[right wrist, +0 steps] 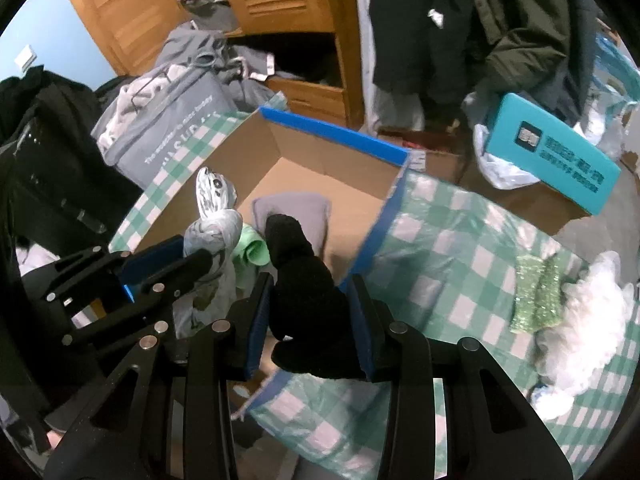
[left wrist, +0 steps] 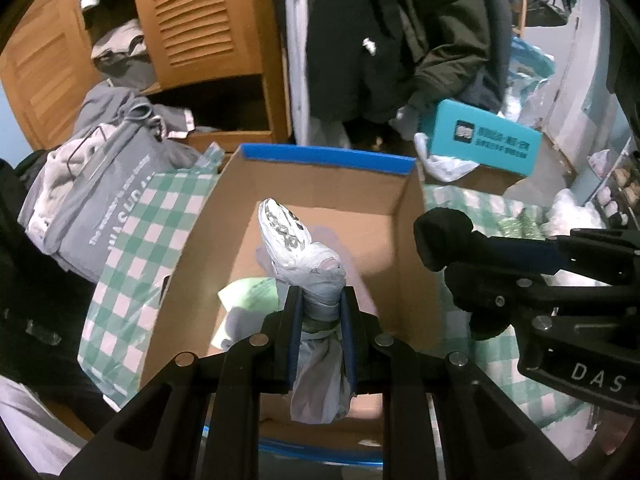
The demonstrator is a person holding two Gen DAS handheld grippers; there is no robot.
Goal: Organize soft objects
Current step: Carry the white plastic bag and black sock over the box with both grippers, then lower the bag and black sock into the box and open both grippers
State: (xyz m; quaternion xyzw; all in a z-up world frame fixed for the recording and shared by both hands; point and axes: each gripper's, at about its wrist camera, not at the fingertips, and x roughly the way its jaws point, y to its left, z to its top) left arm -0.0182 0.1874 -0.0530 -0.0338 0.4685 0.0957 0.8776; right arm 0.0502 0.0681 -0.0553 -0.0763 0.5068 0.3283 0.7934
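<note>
The open cardboard box (right wrist: 320, 184) on the checked cloth (right wrist: 460, 240) holds a grey folded cloth (right wrist: 296, 208) and a green roll (right wrist: 252, 248), partly hidden by the grippers. The left gripper (left wrist: 320, 304) pinches a knotted white bundle (left wrist: 296, 248) over the box. The right gripper (right wrist: 312, 304) clamps a black fuzzy sock (right wrist: 304, 280) at the box's edge.

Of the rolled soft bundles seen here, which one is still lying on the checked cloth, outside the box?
The glittery green bundle, beside the white fluffy item. The black one and the white printed one are gripped; the others lie in the cardboard box.
</note>
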